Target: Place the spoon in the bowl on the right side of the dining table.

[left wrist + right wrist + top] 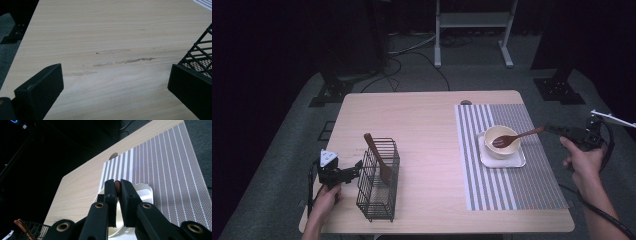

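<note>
A wooden spoon (517,136) rests with its scoop in a cream bowl (504,148). The bowl stands on a white square plate (515,161) on the striped placemat (512,187). My right gripper (548,129) is shut on the tip of the spoon's handle (117,185), out past the placemat's right side. At the table's left front stands a black wire basket (379,185) with a wooden spatula (377,155) leaning in it. My left gripper (356,169) is just left of the basket, with its jaws wide open over bare wood (115,72). The basket's corner (200,53) lies by its right jaw.
The wooden table (422,125) has a small round hole (466,102) at its far edge. Beyond it are dark floor, cables and a white metal stand (472,22). The plate's rim (147,191) and the basket (37,228) with the spatula (21,223) show past the right gripper's jaws.
</note>
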A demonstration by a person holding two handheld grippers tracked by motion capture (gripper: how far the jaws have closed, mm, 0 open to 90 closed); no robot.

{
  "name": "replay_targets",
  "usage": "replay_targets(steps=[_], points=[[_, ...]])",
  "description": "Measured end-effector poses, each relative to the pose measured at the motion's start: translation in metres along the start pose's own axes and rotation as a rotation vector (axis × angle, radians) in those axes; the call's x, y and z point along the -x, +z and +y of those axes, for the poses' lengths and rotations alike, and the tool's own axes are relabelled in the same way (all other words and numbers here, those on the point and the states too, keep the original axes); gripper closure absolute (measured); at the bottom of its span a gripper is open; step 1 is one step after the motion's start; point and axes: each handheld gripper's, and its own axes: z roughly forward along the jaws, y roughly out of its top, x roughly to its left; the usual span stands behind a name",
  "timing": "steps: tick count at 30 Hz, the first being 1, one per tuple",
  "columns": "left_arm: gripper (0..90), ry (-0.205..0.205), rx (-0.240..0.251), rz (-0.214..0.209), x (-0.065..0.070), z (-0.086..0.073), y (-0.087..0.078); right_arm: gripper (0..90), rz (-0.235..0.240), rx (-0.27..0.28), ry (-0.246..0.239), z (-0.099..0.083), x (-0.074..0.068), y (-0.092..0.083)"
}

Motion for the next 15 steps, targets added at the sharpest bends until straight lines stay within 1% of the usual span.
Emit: replay_targets(steps=[15], points=[[0.0,0.000,0.001,0.000,0.000,0.000,0.000,83.6,-0.023,0.000,0.012,-0.005,0.011,0.000]])
